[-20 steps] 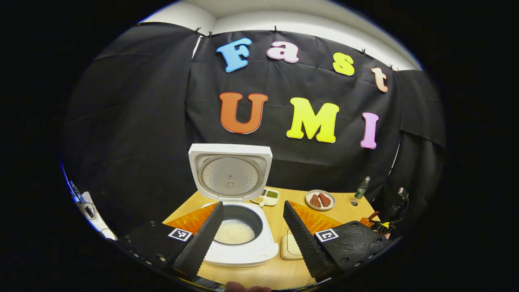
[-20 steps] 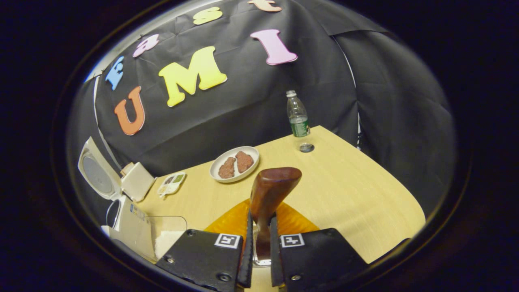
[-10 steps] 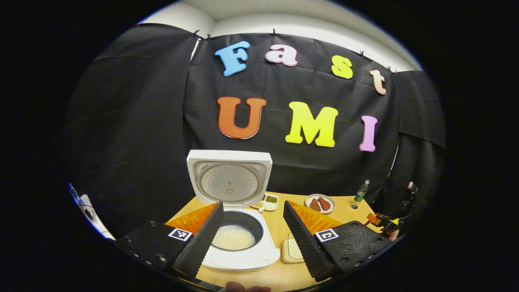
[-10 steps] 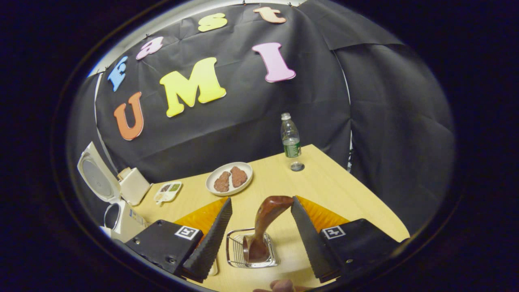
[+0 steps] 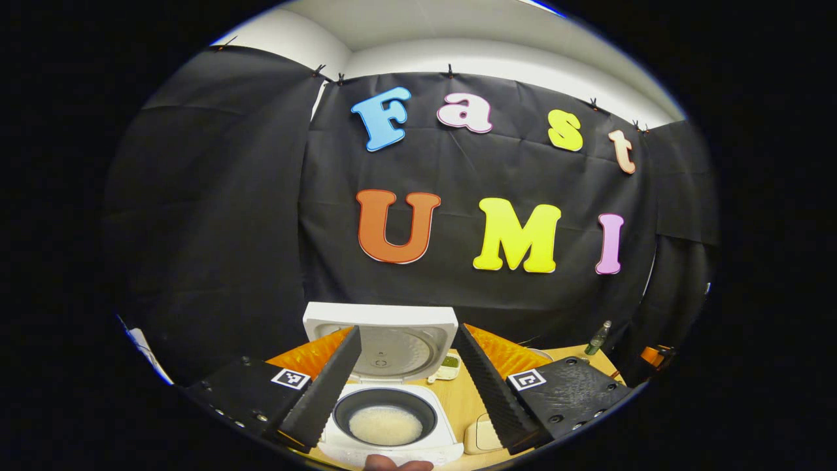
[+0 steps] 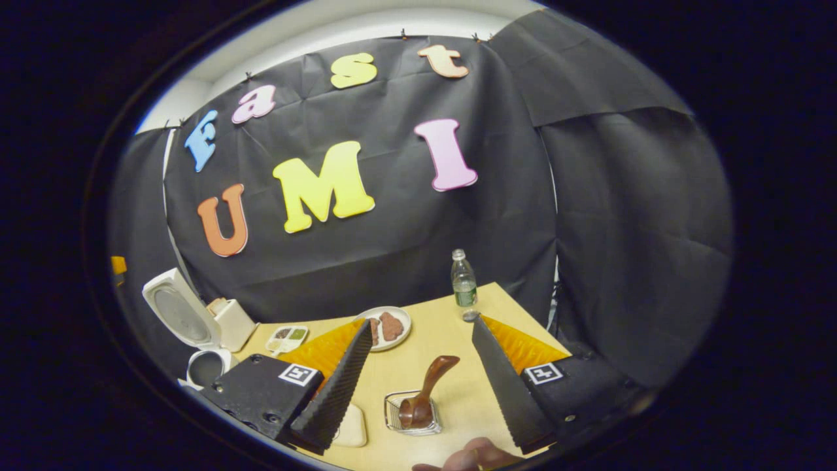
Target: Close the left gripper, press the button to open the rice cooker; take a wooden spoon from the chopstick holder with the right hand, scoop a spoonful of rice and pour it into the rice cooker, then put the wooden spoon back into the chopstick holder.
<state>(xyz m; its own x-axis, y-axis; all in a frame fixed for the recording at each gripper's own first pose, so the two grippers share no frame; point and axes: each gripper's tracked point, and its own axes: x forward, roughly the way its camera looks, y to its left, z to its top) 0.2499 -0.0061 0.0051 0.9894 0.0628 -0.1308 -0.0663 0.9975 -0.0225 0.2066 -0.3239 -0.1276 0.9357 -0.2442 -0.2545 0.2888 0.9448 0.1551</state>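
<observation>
So since a second ago the right gripper (image 6: 418, 366) has let go of the wooden spoon (image 6: 426, 395) and pulled back from it, fingers now spread wide with nothing between them. The spoon sits in the wire chopstick holder (image 6: 410, 415) on the table (image 6: 458, 340), handle leaning up and to the right, well clear of both fingers. The left gripper (image 5: 409, 376) has backed off a bit too and it's released as well, holding nothing. Between its fingers you can see the rice cooker (image 5: 391, 425) with its lid (image 5: 382, 340) standing open and white rice (image 5: 386, 425) in the pot. In the right gripper view the cooker is off at the far left, and there's a plate (image 6: 386, 325) with two brown pieces, a small divided dish (image 6: 286, 338) and a water bottle (image 6: 463, 285) further back on the table. A fingertip (image 6: 467, 456) pokes in at the bottom edge.
</observation>
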